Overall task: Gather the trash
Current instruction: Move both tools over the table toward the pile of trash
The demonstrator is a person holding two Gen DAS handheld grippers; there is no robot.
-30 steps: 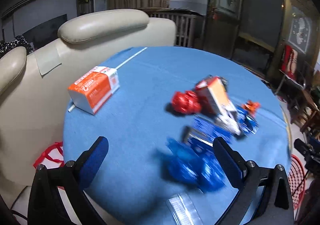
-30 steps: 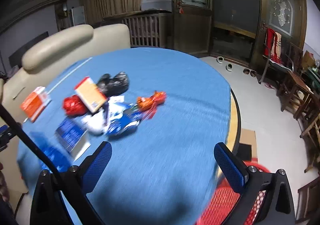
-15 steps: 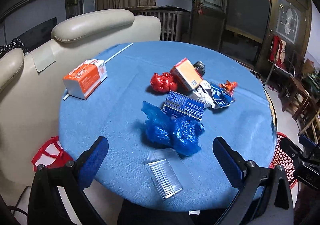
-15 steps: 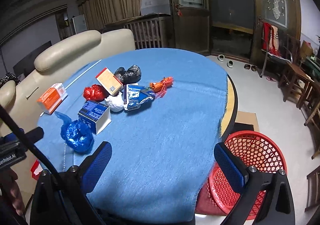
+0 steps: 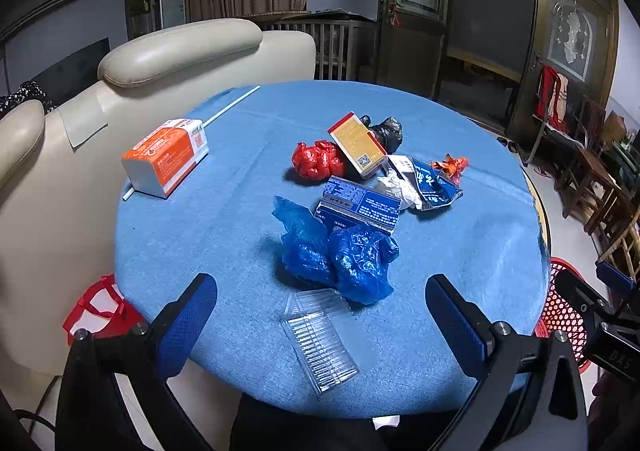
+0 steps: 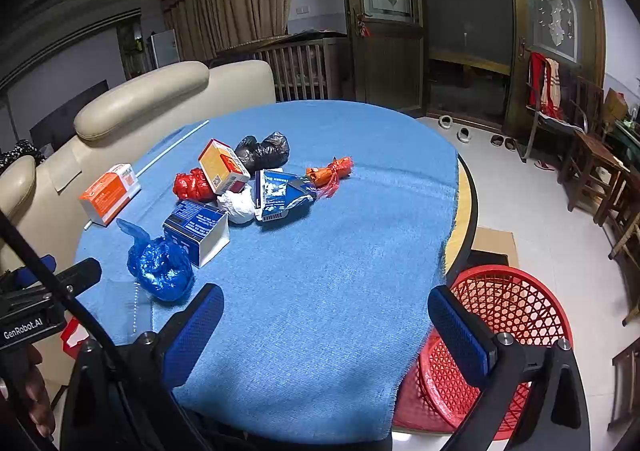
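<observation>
Trash is lying heaped mid-table on the blue cloth: clear plastic tray nearest the front edge, blue bags just behind it, blue box touching them, red wad and black bag farther back, orange carton apart at left. Both the left gripper and the right gripper are hovering wide open, holding nothing, so collection appears not yet begun. Next move is probably calling for the left one to be dropping onto the tray or bags, then carrying across to the red basket beside the table.
</observation>
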